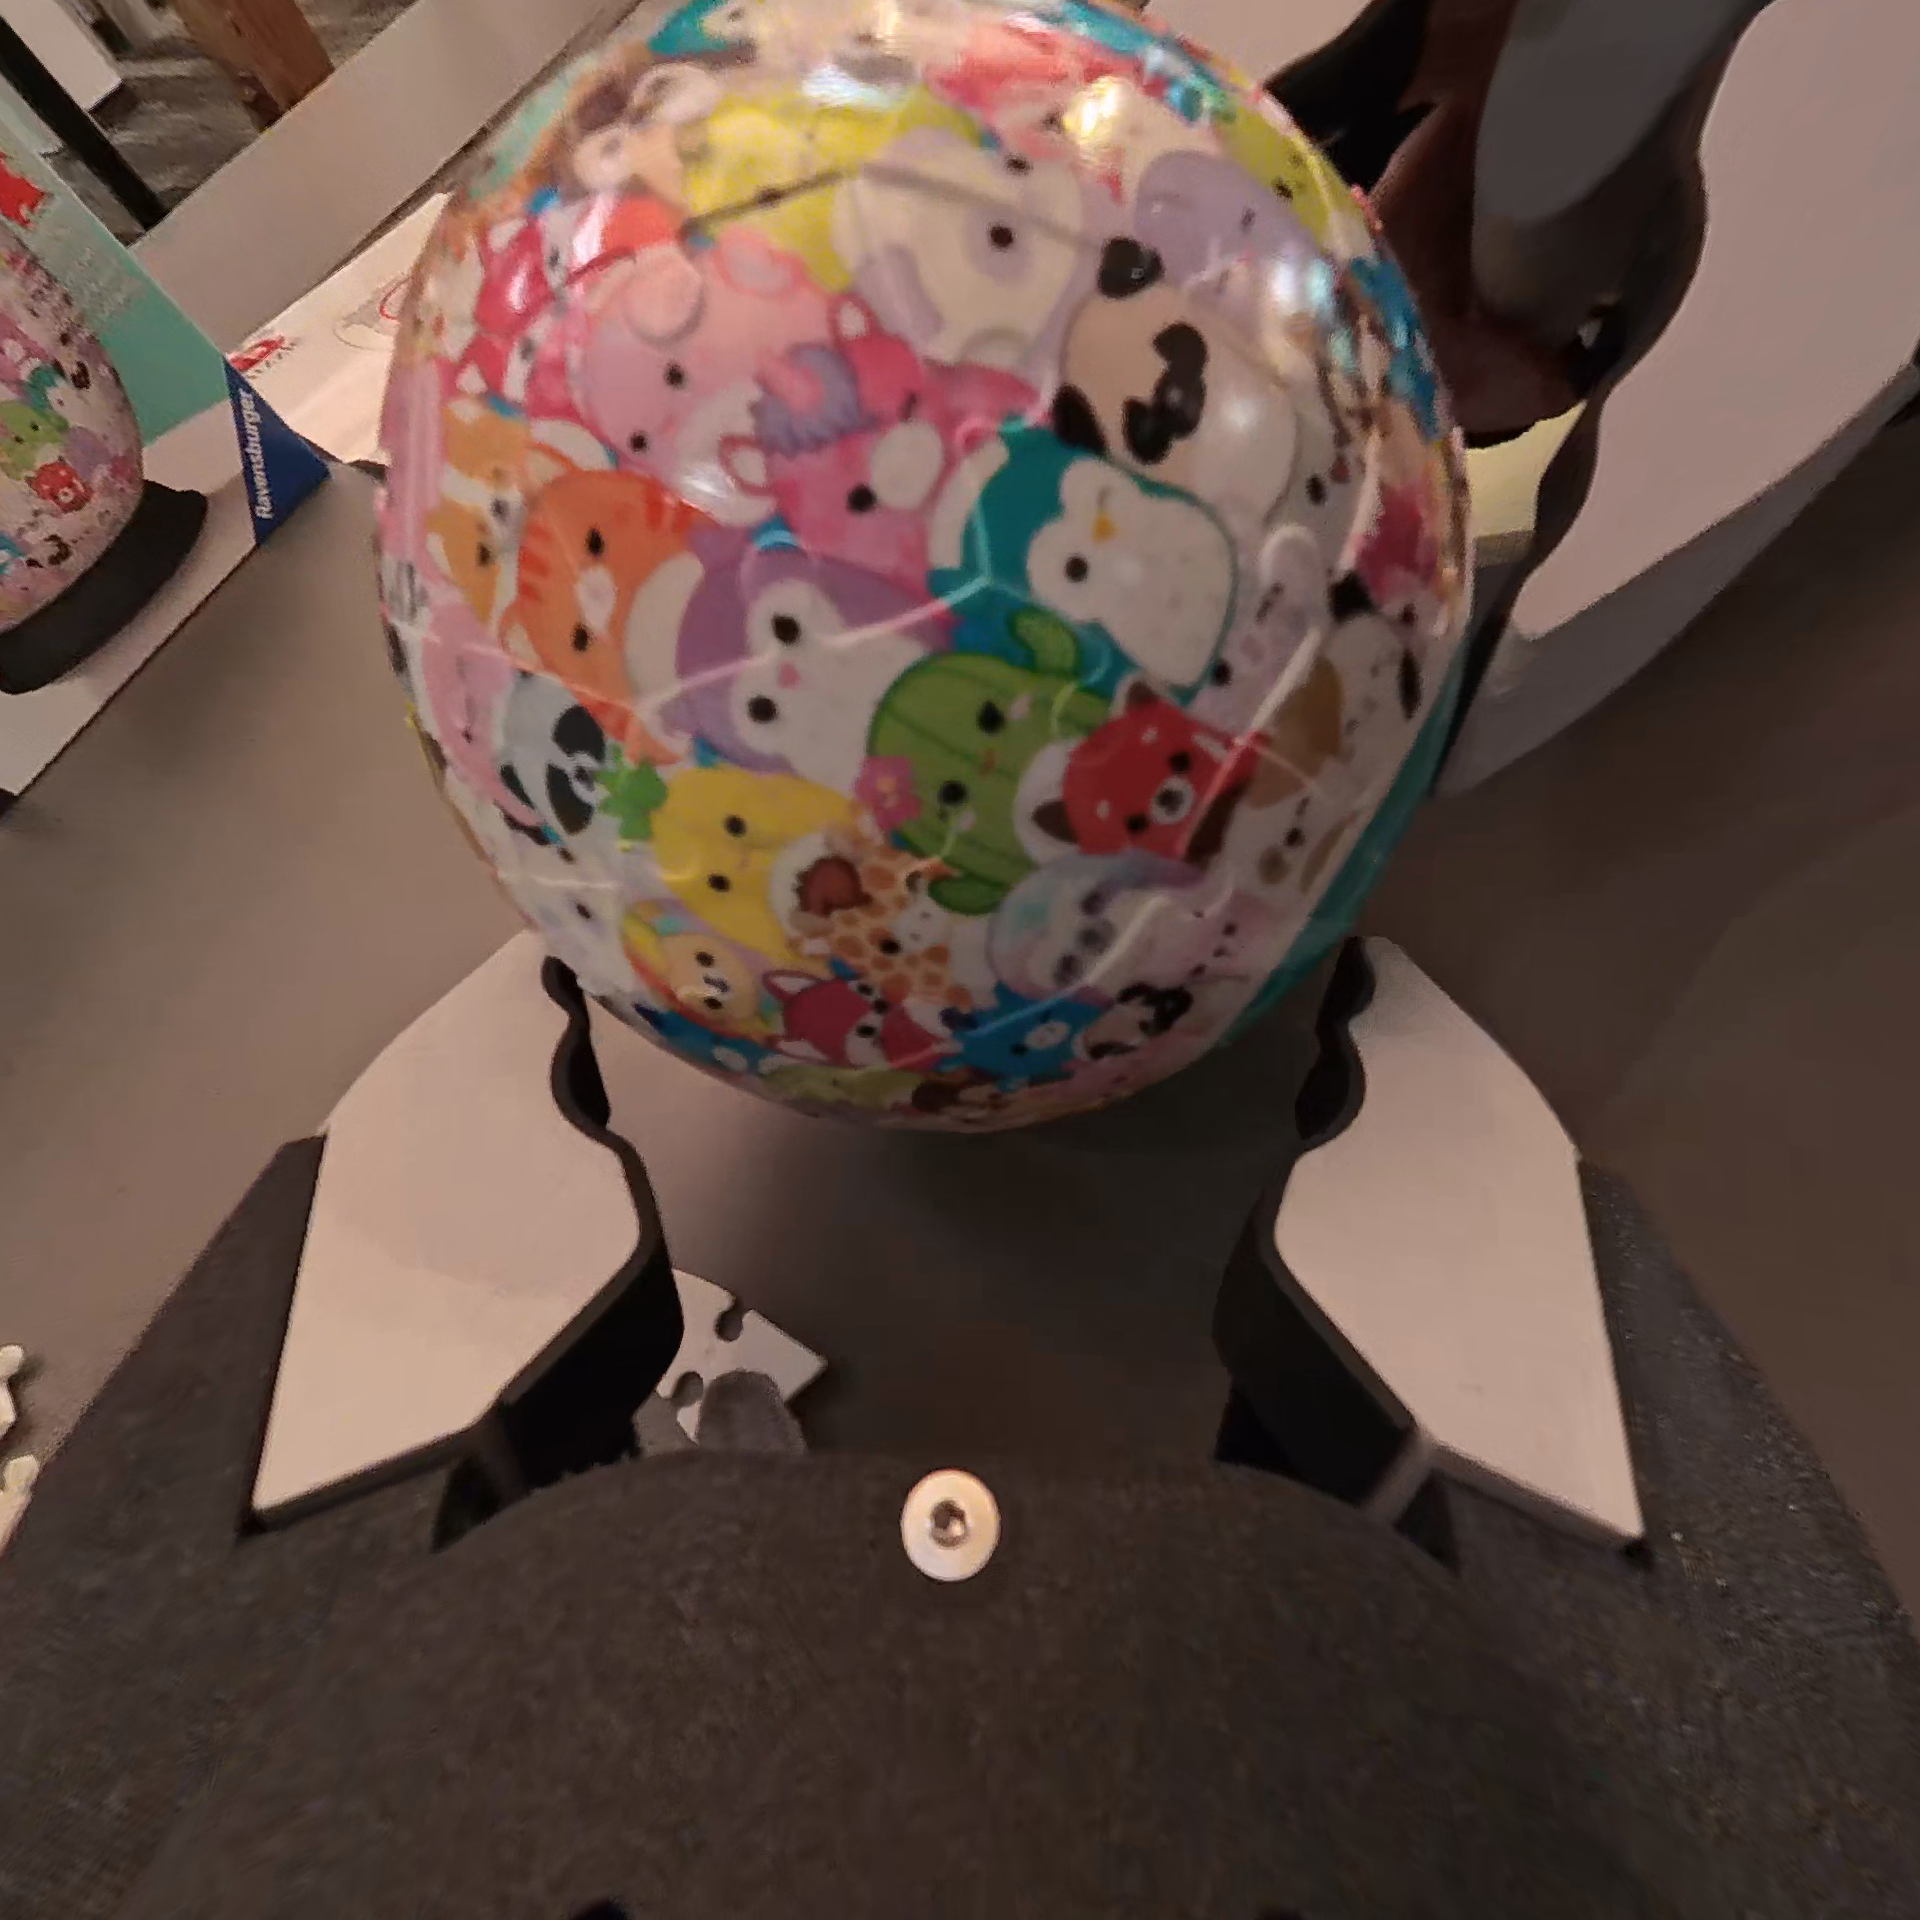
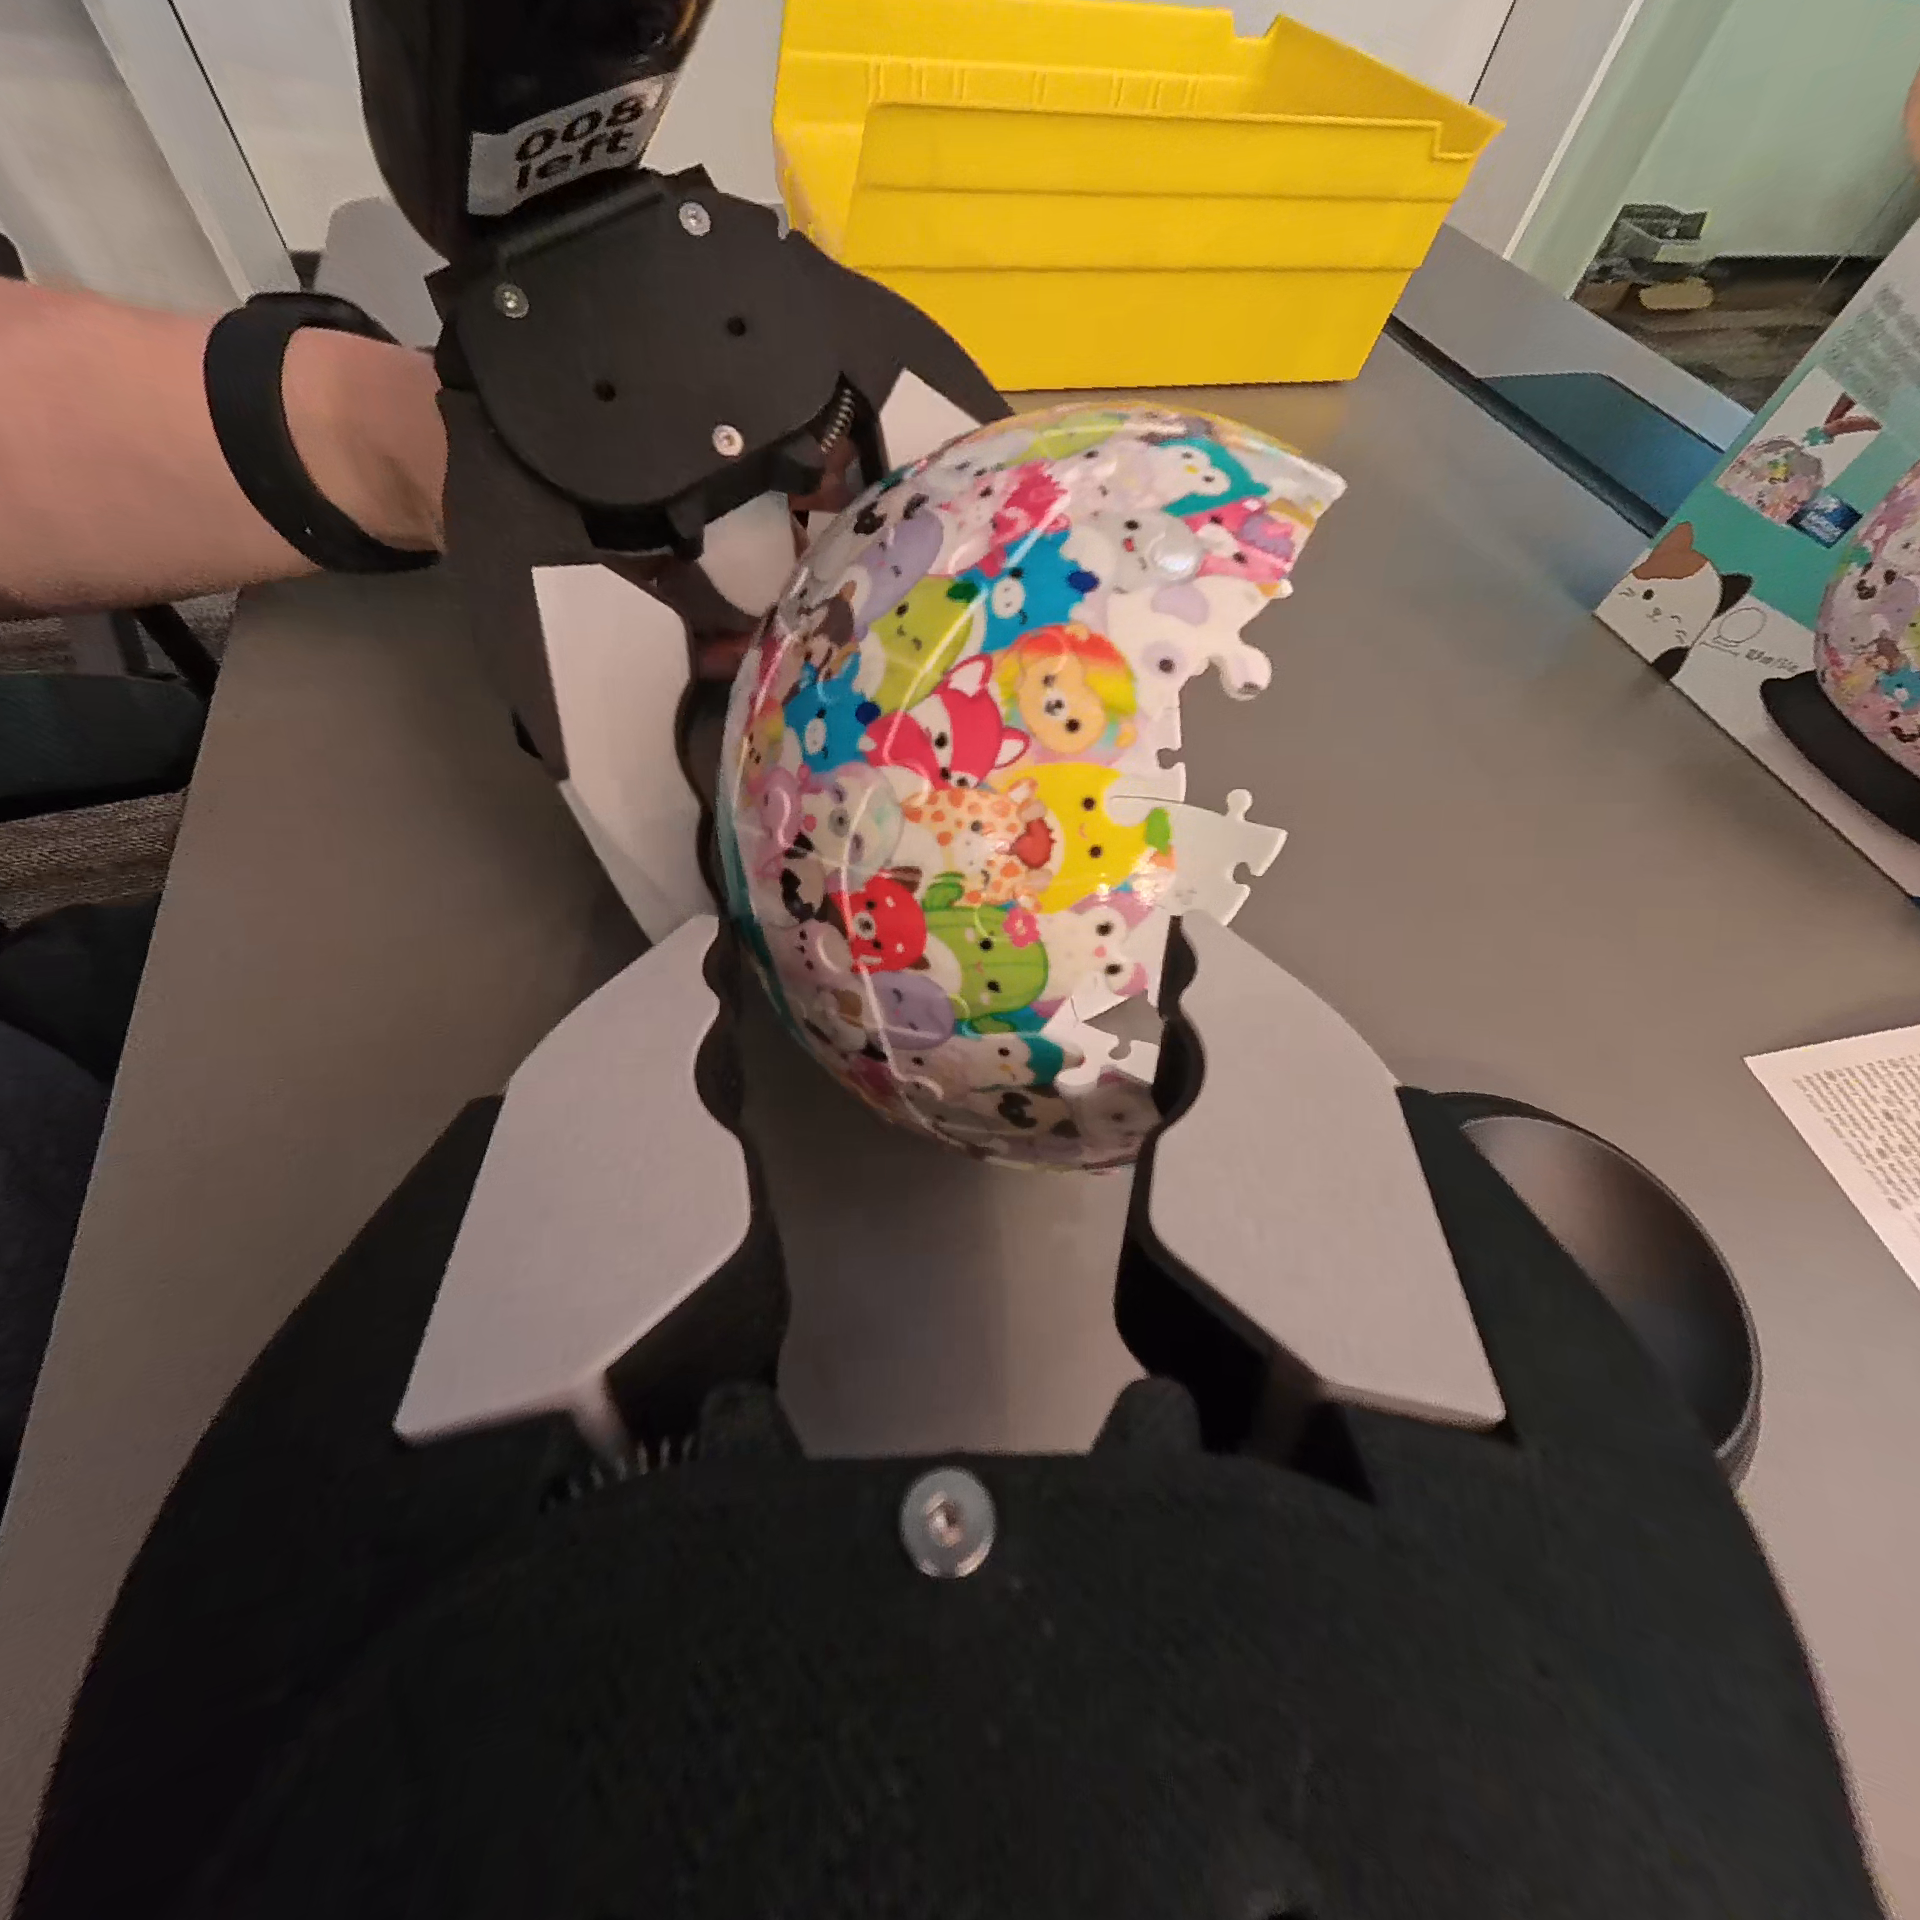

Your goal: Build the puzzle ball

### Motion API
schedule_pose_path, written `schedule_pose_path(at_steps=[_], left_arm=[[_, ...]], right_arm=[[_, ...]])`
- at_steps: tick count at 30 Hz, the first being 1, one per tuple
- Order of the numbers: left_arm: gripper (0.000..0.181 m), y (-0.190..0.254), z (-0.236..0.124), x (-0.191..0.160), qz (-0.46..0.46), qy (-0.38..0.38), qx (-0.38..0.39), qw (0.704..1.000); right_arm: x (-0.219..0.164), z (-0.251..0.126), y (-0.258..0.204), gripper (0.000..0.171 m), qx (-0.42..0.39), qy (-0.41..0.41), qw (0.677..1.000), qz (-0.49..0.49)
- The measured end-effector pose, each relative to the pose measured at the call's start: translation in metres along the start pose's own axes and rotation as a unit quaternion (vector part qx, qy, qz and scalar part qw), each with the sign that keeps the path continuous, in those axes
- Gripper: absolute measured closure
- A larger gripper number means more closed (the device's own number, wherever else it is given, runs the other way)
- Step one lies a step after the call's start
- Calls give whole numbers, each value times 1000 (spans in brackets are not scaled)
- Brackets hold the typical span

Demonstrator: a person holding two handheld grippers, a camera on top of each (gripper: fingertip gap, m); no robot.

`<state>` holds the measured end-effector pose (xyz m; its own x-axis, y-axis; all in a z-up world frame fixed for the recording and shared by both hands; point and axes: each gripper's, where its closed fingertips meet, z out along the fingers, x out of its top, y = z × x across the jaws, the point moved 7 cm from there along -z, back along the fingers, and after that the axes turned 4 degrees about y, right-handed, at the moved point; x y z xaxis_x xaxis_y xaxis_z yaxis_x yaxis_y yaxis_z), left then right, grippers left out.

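The puzzle ball is partly built: a colourful domed shell covered in cartoon animals, with a ragged open edge at its 3 o'clock side in the right wrist view, where interlocking tabs stick out into the air. It sits lifted above the grey tabletop, held between the 2 tools.

The right claw is spread wide around the shell's lower part, its 2 fingers flanking the shell; the finger at 3 o'clock lies against the ragged rim, though whether it presses cannot be told. The left claw reaches in from 10 o'clock, gripped by a hand wearing a black wristband; its tips disappear behind the shell, so its grip cannot be told from here.

In the left wrist view the ball fills the upper middle, and the left claw is spread open with its fingers just beneath the curved surface (contact is unclear).

A yellow bin stands at 12 o'clock, the puzzle box at 3 o'clock, a printed sheet and a dark round stand at 4 o'clock. A loose white piece lies on the tabletop at 7 o'clock in the left wrist view.
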<state>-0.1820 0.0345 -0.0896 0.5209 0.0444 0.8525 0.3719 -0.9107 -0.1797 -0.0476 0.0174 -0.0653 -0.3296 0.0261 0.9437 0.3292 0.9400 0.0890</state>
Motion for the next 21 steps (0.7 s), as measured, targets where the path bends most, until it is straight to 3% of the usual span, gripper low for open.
schedule_pose_path(at_steps=[21], left_arm=[[59,5,-10,-4,10,12,20,1000]], right_arm=[[8,-5,-4,94,50,39,997,48]])
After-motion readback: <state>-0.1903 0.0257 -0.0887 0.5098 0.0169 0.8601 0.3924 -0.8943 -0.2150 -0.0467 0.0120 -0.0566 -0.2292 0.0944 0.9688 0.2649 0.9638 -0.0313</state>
